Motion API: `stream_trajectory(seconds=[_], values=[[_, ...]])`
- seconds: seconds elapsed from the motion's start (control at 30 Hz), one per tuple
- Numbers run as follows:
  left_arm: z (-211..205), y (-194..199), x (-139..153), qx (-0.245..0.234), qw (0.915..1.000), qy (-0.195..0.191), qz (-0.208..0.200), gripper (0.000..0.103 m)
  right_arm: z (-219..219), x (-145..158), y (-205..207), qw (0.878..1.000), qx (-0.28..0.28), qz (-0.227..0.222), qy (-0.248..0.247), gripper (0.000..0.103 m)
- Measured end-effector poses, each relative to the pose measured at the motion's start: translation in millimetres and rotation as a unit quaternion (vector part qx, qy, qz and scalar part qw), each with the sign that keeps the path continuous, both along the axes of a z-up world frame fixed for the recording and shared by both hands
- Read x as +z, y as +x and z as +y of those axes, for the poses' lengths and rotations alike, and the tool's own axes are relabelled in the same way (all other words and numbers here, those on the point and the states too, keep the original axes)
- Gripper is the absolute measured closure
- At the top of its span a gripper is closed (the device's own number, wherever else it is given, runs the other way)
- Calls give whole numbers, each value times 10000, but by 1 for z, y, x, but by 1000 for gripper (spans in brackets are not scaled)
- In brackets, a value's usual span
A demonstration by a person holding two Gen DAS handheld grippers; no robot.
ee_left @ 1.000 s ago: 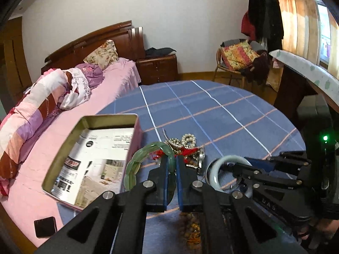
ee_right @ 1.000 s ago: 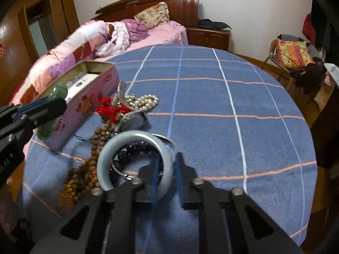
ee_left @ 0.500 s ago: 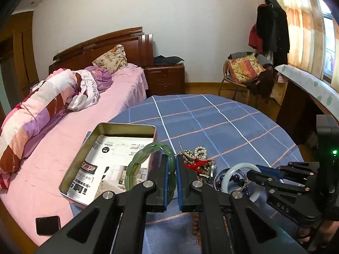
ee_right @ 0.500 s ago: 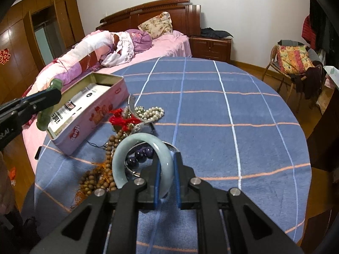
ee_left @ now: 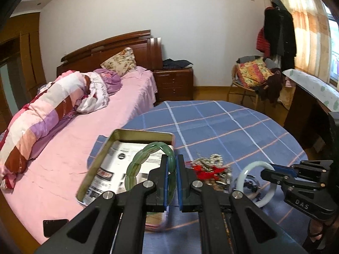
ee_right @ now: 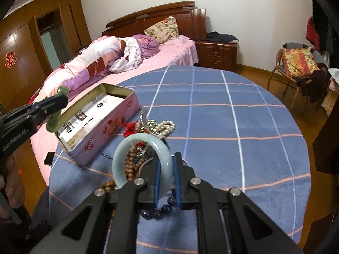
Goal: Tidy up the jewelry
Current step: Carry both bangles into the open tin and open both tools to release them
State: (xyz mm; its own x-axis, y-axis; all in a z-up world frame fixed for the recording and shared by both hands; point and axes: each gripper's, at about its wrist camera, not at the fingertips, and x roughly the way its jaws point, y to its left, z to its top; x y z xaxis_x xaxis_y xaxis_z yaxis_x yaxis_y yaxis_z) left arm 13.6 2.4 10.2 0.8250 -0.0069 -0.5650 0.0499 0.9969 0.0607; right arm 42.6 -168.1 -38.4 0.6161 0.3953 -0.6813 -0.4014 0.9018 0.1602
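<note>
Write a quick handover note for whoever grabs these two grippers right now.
Left gripper: shut on the segmented green jade bracelet, held above the open pink tin box.
Right gripper: shut on the smooth pale jade bangle, lifted over the pile.
Done: nothing in the tin yet.
Left: drop both in, then the pearl strand, red tassel, wooden beads, and dark purple beads.

The tablecloth (ee_right: 211,116) is blue, crossed by white and orange lines in a wide check. On it the tin (ee_right: 110,131) has pink sides with red print, and beside the tin lie a red tassel (ee_right: 130,127), silvery-white pearls (ee_right: 164,126) and brown wooden beads (ee_right: 132,165). One bangle (ee_left: 144,160) is ribbed dark green, the other bangle (ee_right: 148,158) pale milky green.
</note>
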Motion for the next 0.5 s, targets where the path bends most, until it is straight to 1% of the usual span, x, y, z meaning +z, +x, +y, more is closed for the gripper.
stream_trajectory(seconds=[0.1,0.23,0.4,0.5], values=[[15,7,1,170,9999,29,7,98,7,3,5,9998,151,72,67,89],[31,18,1,379,9992,106,14,98,23,11,15,9994,333,57,14,89],[47,31,-9,626,9976,277,100,98,51,20,29,9984,557,39,-91,89],[55,37,-14,666,9973,253,186,98,64,21,37,9975,698,103,-105,89]])
